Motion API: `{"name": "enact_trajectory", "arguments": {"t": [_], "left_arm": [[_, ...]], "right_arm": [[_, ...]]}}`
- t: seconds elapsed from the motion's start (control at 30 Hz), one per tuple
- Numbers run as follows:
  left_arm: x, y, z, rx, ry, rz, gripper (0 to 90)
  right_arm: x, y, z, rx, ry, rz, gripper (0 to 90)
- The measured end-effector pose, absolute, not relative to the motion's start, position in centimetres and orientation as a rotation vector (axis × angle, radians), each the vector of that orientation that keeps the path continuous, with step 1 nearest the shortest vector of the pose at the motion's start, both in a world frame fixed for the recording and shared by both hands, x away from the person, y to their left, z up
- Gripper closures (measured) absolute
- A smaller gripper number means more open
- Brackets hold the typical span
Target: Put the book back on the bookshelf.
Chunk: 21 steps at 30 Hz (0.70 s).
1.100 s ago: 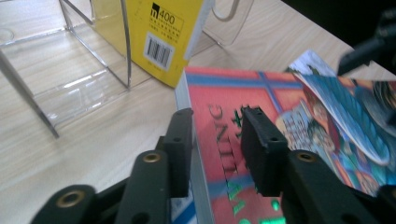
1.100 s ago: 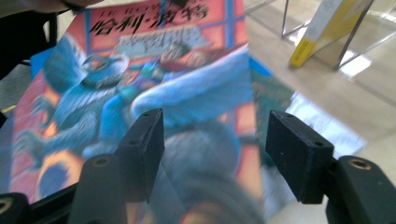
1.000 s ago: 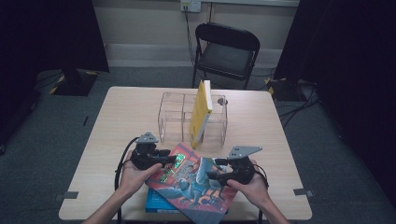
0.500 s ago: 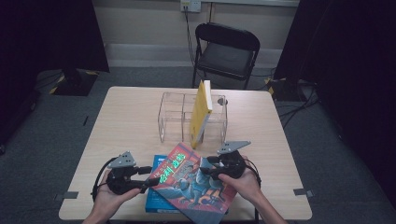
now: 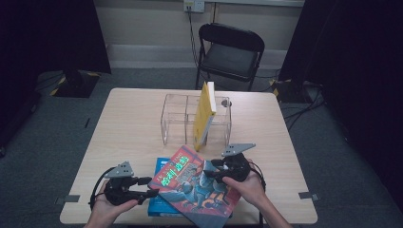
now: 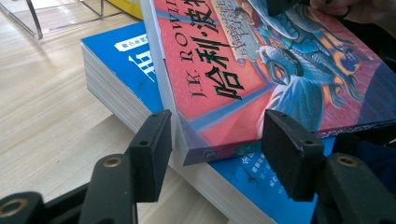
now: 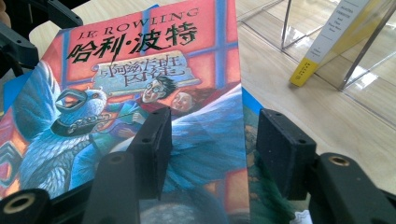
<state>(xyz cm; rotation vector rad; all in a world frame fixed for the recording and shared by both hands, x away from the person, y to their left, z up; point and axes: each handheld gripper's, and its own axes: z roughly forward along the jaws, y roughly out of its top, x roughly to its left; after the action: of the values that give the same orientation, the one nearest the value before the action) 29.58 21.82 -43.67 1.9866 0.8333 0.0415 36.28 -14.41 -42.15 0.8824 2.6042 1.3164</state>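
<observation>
Three books are showing on the counter (image 5: 128,128), taking the clear acrylic rack (image 5: 180,118) as the landmark. One yellow book (image 5: 204,114) is standing upright inside the rack, its spine bearing small dark print too fine to read. The other two are lying in a stack in front of the rack, toward the person. The red book (image 5: 199,185) on top is showing "J.K. ROWLING" above large black Chinese characters, over a painted picture of a winged creature carrying two riders. The blue book (image 5: 159,197) is lying beneath it, carrying white characters that are partly covered.

Two grippers are working at the red book. The left gripper (image 6: 215,149) is sitting at the book's corner farthest from the rack on the left, its jaws standing released on either side of that corner; they have just been opening, and the pads are not pressing on the cover. The right gripper (image 7: 212,149) is sitting at the book's right edge, in front of the rack, its jaws having just been closing: one jaw is lying over the cover, the other beside the edge, and whether they are pinching cannot be told.
</observation>
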Motion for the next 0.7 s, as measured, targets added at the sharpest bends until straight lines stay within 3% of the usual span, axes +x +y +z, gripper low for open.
{"name": "enact_trajectory", "arguments": {"t": [0.23, 0.7], "left_arm": [[30.0, 21.5, -43.6, 1.997, 0.834, 0.065, 45.8], [31.0, 21.0, -43.4, 2.008, 0.84, 0.093, 46.9]], "right_arm": [[36.1, -14.6, -42.1, 0.888, 2.603, 1.318, 53.0], [36.2, -15.5, -42.0, 0.91, 2.617, 1.305, 52.2]]}}
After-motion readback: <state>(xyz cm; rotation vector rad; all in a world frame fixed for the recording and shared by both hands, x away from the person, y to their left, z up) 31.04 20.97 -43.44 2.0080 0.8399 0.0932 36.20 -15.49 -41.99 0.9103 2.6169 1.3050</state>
